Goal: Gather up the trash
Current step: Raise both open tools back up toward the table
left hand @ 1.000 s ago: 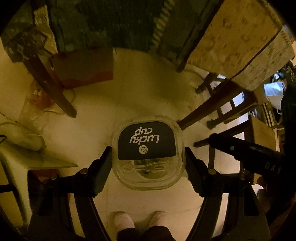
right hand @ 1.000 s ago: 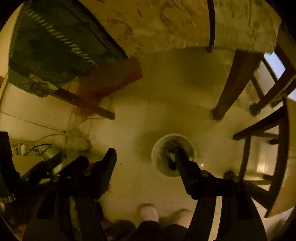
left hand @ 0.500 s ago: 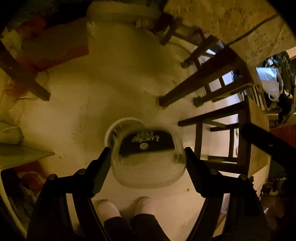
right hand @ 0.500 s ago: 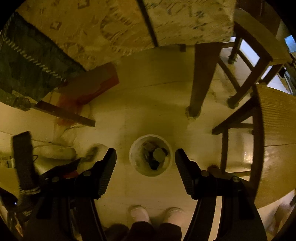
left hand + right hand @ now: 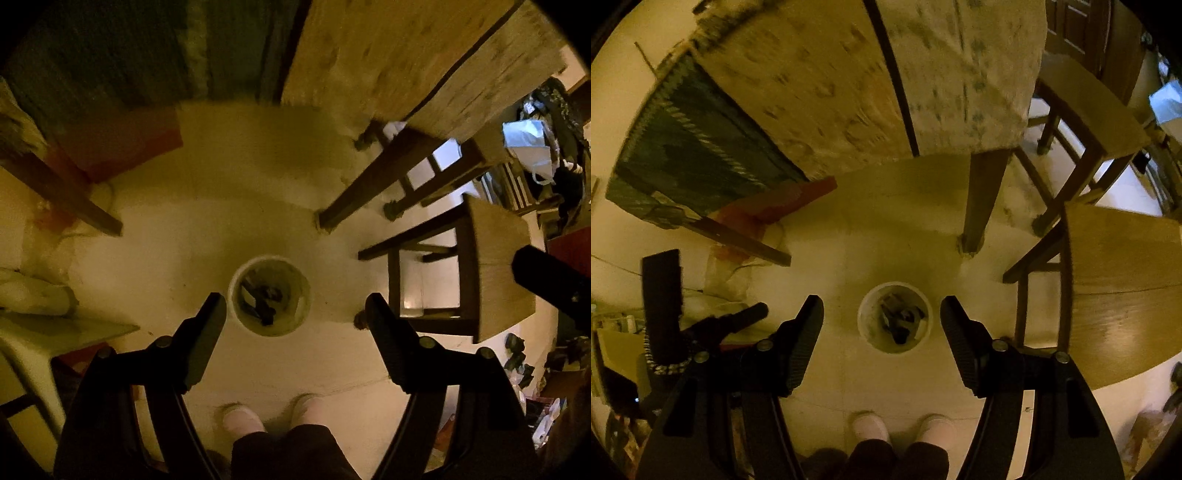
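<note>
Both the left gripper (image 5: 293,317) and right gripper (image 5: 882,317) hung wide open and empty above a white trash bin (image 5: 269,295) on the floor (image 5: 221,221).

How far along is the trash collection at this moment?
Done: the white bin on the floor already holds dark scraps and what looks like crumpled packaging. In hand: nothing; the left tool and right tool both hang open and empty above the bin. Left: no loose trash shows clearly on the floor near it; clutter at the edges is too dim to judge.
</note>
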The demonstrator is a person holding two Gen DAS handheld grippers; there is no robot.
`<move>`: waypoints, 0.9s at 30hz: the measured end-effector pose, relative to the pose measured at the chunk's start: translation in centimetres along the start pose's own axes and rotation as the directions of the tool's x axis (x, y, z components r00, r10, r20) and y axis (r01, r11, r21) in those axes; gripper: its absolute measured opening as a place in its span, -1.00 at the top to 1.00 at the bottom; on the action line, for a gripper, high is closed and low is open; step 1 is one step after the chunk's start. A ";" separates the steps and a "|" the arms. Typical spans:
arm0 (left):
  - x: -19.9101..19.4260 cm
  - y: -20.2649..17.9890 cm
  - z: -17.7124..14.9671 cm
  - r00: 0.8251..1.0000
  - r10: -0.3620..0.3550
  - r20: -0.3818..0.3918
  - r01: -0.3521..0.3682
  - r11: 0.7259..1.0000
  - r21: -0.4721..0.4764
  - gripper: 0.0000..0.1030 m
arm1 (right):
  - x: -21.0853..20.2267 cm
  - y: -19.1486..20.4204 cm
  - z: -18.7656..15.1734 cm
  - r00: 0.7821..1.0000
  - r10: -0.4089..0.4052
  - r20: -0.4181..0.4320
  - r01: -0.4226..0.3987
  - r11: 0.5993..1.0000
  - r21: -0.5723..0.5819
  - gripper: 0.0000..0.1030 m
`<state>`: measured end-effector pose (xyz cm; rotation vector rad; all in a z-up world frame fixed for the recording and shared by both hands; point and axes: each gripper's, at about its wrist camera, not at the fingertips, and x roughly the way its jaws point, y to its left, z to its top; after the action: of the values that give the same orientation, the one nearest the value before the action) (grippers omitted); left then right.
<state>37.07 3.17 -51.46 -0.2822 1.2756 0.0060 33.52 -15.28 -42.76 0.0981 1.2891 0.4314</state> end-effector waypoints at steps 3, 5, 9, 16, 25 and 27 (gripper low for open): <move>-4.4 -0.5 0.4 0.999 0.007 0.054 -0.008 1.000 0.012 -0.49 | -3.1 1.3 0.4 1.000 -0.002 0.027 0.003 1.000 -0.016 -0.21; -7.6 -0.7 0.8 0.996 0.005 0.091 -0.006 1.000 0.017 -0.49 | -5.2 2.5 0.6 0.999 -0.008 0.046 0.009 1.000 -0.029 -0.21; -14.7 -0.9 1.4 0.984 -0.014 0.178 0.010 1.000 0.025 -0.49 | -10.3 4.6 1.0 0.995 -0.005 0.099 0.010 0.999 -0.050 -0.21; -27.3 -1.5 2.0 0.933 -0.033 0.358 0.017 0.999 0.047 -0.49 | -18.5 8.7 1.4 0.980 -0.002 0.201 0.021 0.996 -0.090 -0.21; -41.2 -2.0 0.7 0.840 -0.074 0.537 0.026 0.995 0.097 -0.49 | -28.7 14.6 0.2 0.933 0.011 0.360 0.040 0.990 -0.134 -0.21; -43.8 -1.9 0.0 0.817 -0.077 0.572 0.017 0.994 0.110 -0.49 | -30.6 15.6 -0.1 0.916 0.014 0.400 0.048 0.989 -0.143 -0.21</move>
<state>24.46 7.94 -9.71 -0.2019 0.6572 -0.0140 23.03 -12.13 -10.17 0.0450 0.8490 0.4643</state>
